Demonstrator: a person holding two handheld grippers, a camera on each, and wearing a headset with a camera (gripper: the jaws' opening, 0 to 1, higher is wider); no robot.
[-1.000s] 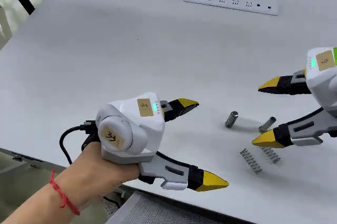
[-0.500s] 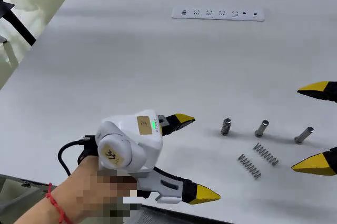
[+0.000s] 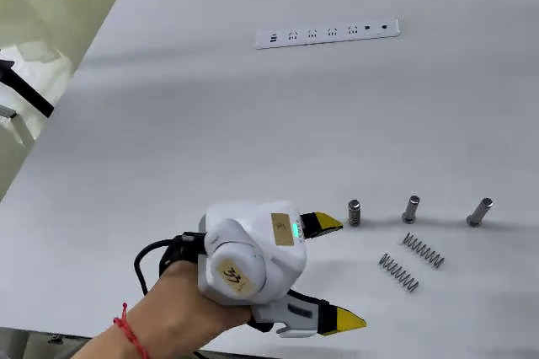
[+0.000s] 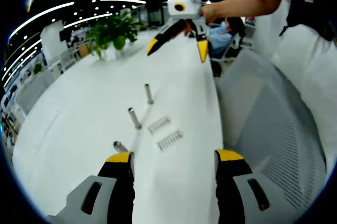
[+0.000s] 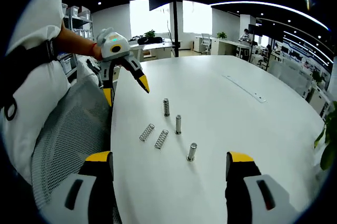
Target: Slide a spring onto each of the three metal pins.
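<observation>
- The white-bodied left gripper [image 3: 337, 272] with yellow-tipped black jaws is held in a hand [image 3: 181, 296] at the near edge of the wide white workbench top [image 3: 210, 140]. Its jaws are spread wide with nothing between them, and one tip lies just beside the leftmost pin
- Three short silver metal pins stand upright in a row. The leftmost pin [image 3: 354, 211] looks ribbed, as if a coil sits on it, while the middle pin [image 3: 410, 207] and the rightmost pin [image 3: 479, 211] are bare
- Two loose steel coils lie flat on the bench near the middle pin, side by side but not touching: the farther spring [image 3: 423, 250] and the nearer spring [image 3: 398, 272]
- The matching white right gripper [image 5: 168, 156] faces the row from its other end. Its jaws are wide apart and empty, well clear of the pins
- A long white power strip [image 3: 327, 34] lies well apart, towards the far side of the bench
</observation>
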